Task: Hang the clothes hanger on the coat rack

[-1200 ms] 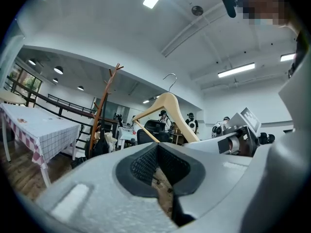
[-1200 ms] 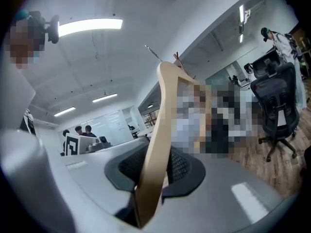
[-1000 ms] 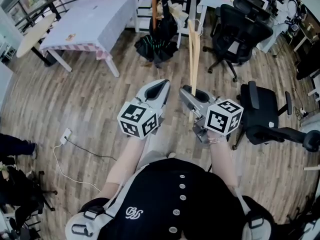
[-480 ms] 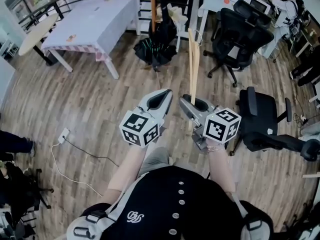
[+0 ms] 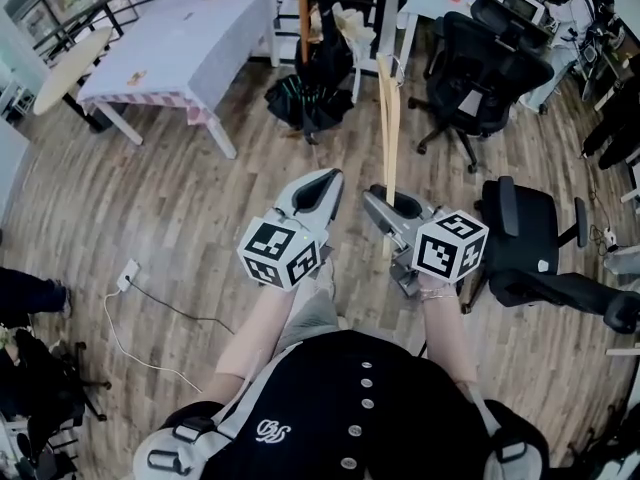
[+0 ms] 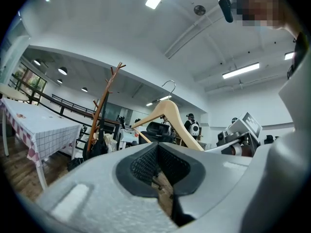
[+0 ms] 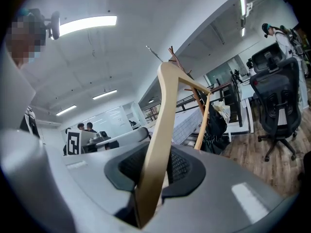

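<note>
My right gripper (image 5: 388, 203) is shut on one arm of a pale wooden clothes hanger (image 5: 388, 118), which stands upright ahead of it. In the right gripper view that hanger arm (image 7: 163, 140) runs up between the pads. My left gripper (image 5: 312, 193) is level beside it on the left, shut with nothing in it. From the left gripper view the hanger (image 6: 167, 111) and its metal hook (image 6: 169, 84) show to the right. The coat rack (image 5: 302, 8), an orange-brown pole with branch pegs (image 6: 114, 74), stands ahead on the wooden floor.
Dark bags and clothes (image 5: 305, 93) lie at the rack's foot. A table with a white cloth (image 5: 190, 43) stands at the left. Black office chairs (image 5: 480, 63) (image 5: 530, 233) are at the right. A power strip and cable (image 5: 130, 273) lie on the floor at the left.
Both grippers and the hanger have edged forward towards the coat rack. The right grip on the hanger is unchanged and the left stays shut.
</note>
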Tool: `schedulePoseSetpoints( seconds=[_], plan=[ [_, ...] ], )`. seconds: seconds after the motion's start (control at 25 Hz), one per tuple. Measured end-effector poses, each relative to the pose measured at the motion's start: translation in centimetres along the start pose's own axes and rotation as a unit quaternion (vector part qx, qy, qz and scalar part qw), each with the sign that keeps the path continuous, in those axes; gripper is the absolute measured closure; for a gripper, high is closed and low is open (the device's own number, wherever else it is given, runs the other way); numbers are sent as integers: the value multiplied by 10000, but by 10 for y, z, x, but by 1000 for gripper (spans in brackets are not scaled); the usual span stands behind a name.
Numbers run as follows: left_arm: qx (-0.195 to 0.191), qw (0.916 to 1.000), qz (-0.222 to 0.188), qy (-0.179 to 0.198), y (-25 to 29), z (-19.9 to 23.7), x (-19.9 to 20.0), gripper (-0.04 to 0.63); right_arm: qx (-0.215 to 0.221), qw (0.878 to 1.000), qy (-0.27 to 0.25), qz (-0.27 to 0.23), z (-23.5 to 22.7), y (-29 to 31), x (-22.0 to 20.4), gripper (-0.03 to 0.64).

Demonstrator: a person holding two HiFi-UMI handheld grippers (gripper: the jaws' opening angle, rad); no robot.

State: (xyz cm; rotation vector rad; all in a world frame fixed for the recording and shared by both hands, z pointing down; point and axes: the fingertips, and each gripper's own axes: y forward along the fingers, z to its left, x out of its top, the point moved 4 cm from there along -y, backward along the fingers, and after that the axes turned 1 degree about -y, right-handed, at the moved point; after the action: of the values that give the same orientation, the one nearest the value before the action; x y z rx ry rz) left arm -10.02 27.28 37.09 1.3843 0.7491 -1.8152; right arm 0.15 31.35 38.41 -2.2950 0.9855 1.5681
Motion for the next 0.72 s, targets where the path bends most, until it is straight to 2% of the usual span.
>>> schedulePoseSetpoints(
  seconds=[0.24,0.52,0.72],
  plan=[
    [-150,9998,-77,82,47,35,17,600,-21,9997,-184,-127,-33,35,37,531],
    [-243,9995,-147,164,104,97,48,600,-40,9993,-308,-213,-73,97,85,531],
    [-379,9991,-132,163,134,132,55,600,-128,9990,-318,-274,-100,133,108,531]
  ],
)
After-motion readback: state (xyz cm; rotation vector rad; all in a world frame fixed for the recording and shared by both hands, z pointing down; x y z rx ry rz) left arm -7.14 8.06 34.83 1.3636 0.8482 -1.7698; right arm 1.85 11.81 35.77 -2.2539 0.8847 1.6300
